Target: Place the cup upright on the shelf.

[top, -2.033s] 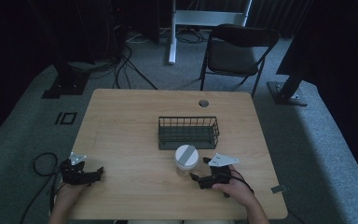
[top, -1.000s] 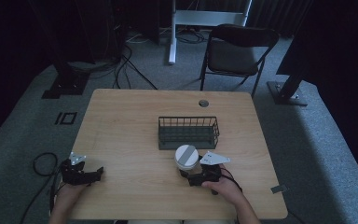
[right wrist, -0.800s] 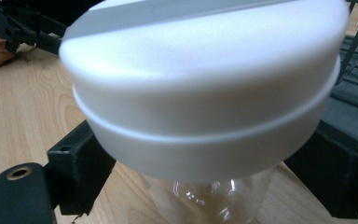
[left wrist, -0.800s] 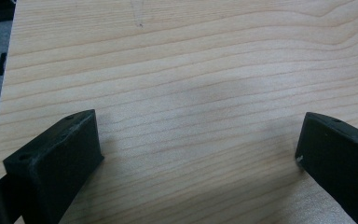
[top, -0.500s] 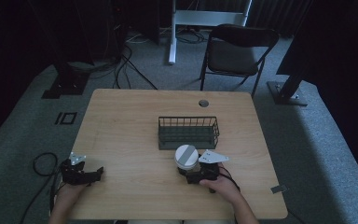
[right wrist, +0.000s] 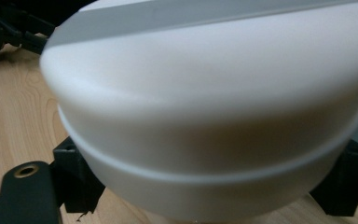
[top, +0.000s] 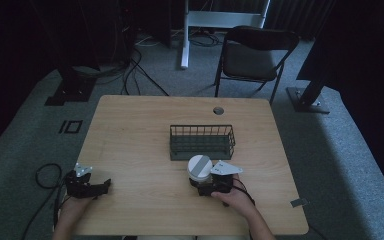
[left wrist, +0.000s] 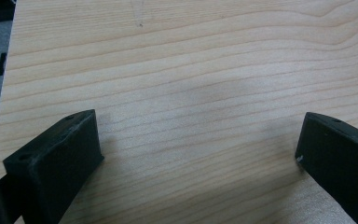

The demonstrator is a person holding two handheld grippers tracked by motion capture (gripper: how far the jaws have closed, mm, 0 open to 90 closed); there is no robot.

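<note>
Wooden table [top: 130, 135], wire basket [top: 202, 141] centred — right gripper [top: 206, 185] has moved in, jaws spread around the white container [top: 199, 167], ready to close; left gripper [top: 97, 187] gapes idle.

Dim rm, grey carpet floor [top: 25, 125], black folding chair [top: 252, 55] behind wood table [top: 130, 130], floor cables [top: 140, 60]

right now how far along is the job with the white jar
Early stage. Done: the right hand-held gripper has its jaws on either side of the white jar, which stands in front of the wire basket. In hand: the grasp; whether it is clamped is unclear. The left hand-held gripper waits open.
</note>
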